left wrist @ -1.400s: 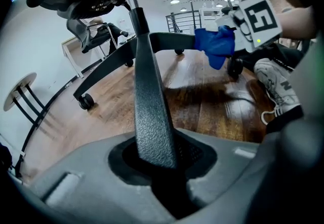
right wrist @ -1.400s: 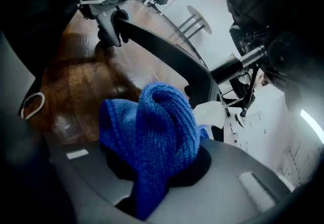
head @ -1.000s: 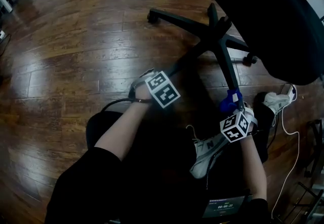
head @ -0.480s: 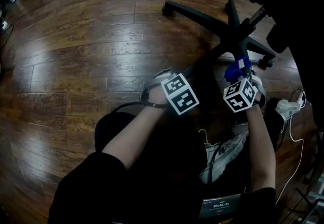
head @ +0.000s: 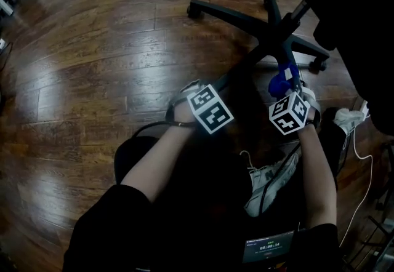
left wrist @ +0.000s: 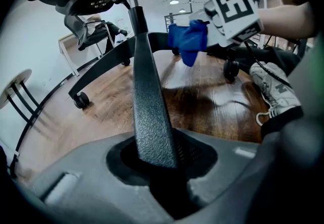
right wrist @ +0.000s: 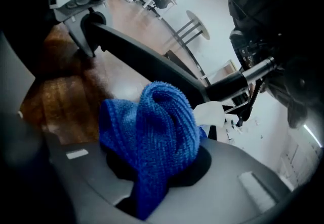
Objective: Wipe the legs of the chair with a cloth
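Observation:
The office chair's black star base point(head: 275, 29) stands on the wood floor, seat overhead at upper right. My left gripper point(head: 223, 88) is shut on the leg point(head: 243, 68) that runs down-left from the hub; in the left gripper view that textured leg point(left wrist: 151, 116) sits clamped between the jaws. My right gripper point(head: 289, 87) is shut on a bunched blue cloth point(head: 281, 79), which lies against the neighbouring leg close to the hub. The right gripper view shows the cloth point(right wrist: 152, 132) filling the jaws, with the left-held leg point(right wrist: 147, 63) beyond it.
White sneakers point(head: 268, 180) point(head: 348, 119) rest on the floor under and right of my arms, with a white cable point(head: 361, 166) beside them. Casters point(head: 194, 9) point(head: 317, 66) tip the legs. Another chair point(left wrist: 93, 28) stands farther off.
My right gripper has slid the blue cloth along its leg from the outer end up toward the hub, mostly in the first half second. The left gripper has kept its hold on its leg.

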Demonstrator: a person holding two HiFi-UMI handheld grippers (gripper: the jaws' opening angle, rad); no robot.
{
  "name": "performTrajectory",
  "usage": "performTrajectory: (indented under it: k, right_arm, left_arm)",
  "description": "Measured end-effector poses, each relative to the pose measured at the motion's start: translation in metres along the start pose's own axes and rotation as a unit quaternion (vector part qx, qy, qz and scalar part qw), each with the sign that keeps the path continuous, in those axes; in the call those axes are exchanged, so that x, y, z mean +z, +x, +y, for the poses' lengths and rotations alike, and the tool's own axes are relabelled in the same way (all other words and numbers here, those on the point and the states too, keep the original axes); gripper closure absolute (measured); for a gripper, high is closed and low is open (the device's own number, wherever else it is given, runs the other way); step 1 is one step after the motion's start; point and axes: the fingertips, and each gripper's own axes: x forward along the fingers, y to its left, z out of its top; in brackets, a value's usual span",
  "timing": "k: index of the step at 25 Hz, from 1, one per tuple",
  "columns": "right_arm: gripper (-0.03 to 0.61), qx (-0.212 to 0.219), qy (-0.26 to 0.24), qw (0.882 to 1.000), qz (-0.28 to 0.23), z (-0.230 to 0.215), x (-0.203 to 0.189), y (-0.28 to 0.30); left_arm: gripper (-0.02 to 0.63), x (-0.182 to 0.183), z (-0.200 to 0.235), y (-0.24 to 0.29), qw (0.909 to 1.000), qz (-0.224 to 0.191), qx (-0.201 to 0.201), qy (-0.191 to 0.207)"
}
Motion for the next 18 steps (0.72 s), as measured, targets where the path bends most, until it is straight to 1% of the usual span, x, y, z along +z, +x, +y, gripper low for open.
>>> performTrajectory:
  k: [3, 6, 8, 11, 14, 16, 18]
  right_arm:
    - [0.497, 0.031, 0.038, 0.999, 0.002, 0.029, -0.038, -0.025]
    - [0.498, 0.030, 0.064, 0.997, -0.015, 0.043, -0.064, -0.040]
    - [0.499, 0.026, 0.070, 0.997, -0.035, 0.044, -0.066, -0.042]
    - [0.502, 0.010, 0.049, 0.997, -0.062, 0.040, -0.069, -0.039]
    - [0.502, -0.005, 0.018, 0.997, -0.072, 0.026, -0.088, -0.028]
    - [0.502, 0.004, 0.003, 0.996, -0.088, 0.013, -0.100, -0.017]
    - [0.502, 0.017, 0.004, 0.995, -0.099, -0.003, -0.111, -0.004]
  left_arm:
    - [0.502, -0.002, 0.002, 0.001, 1.0000, 0.007, 0.006, -0.004]
    - [0.505, -0.001, 0.003, 0.002, 0.9998, 0.012, 0.016, -0.009]
    - [0.511, -0.001, 0.002, 0.002, 0.9997, 0.010, 0.020, -0.012]
    - [0.511, 0.002, -0.006, 0.001, 0.9996, 0.003, 0.013, -0.025]
    - [0.499, 0.014, -0.032, 0.003, 0.9988, -0.003, -0.012, -0.047]
    - [0.481, 0.025, -0.051, 0.006, 0.9979, -0.005, -0.020, -0.061]
    - [0.466, 0.039, -0.067, 0.012, 0.9961, -0.011, -0.016, -0.086]
